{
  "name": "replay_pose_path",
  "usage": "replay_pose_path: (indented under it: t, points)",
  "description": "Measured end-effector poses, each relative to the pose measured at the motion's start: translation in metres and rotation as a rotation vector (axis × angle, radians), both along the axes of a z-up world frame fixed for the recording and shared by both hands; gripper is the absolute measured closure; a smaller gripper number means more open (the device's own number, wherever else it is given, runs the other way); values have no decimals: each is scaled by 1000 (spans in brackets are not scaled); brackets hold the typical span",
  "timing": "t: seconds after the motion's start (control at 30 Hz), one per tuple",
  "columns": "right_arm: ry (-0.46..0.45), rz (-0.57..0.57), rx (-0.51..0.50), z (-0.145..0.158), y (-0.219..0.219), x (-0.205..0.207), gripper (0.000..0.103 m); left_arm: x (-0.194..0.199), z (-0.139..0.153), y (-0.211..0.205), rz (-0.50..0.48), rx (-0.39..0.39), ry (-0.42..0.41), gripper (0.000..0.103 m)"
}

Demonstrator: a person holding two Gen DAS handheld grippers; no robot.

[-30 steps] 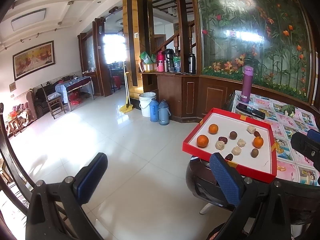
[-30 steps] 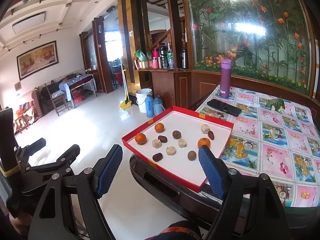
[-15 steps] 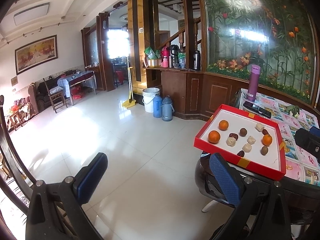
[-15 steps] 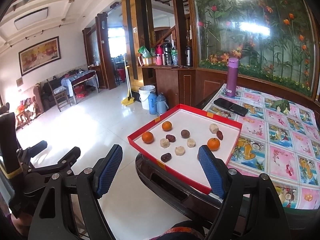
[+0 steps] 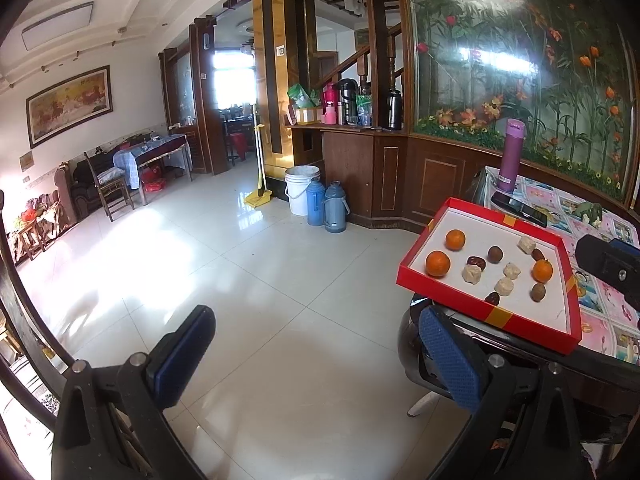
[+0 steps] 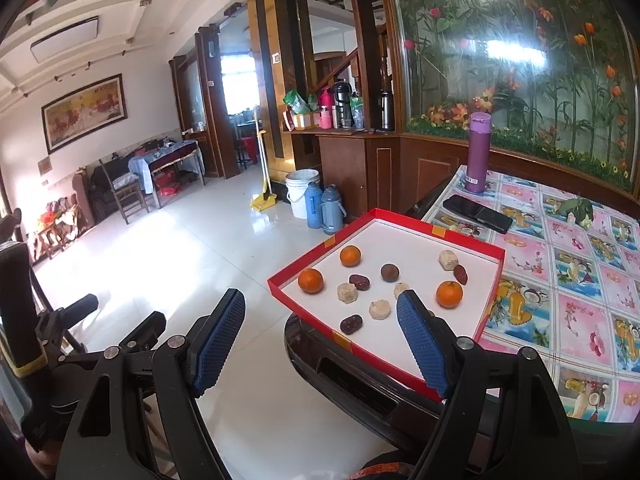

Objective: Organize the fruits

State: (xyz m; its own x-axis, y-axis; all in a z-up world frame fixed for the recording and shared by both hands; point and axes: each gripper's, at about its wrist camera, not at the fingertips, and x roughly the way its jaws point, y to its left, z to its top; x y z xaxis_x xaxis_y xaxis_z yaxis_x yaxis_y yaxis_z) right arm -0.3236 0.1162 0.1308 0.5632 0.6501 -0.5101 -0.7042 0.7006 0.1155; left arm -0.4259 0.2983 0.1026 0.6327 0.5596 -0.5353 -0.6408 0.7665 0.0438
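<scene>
Purple flask (image 6: 477, 152) stands upright at far edge of table with pictured cloth (image 6: 592, 300); black phone (image 6: 477, 213) lies flat just in front of it. On floor by wood cabinet: white bucket (image 6: 301, 192), two blue thermos jugs (image 6: 325, 207) beside it. Yellow dustpan (image 6: 264, 199) against gold pillar. Framed painting (image 6: 84, 109) on left wall.

No legible text or labels anywhere

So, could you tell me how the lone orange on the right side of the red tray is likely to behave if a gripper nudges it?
The orange looks round, so it would probably roll across the smooth white floor of the tray. The low red rim should likely stop it. Its skin looks firm, so the ribbed blue pads would probably hold it without slipping.
</scene>
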Motion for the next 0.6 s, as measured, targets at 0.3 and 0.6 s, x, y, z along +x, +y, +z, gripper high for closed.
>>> replay_pose_path:
  t: [0.3,0.6]
  points:
    - [28,-68,20,-11,-14,31,25,33,7,-14,-50,15,27,0]
    - [93,-113,74,-12,-37,66,25,60,18,-31,-64,39,52,0]
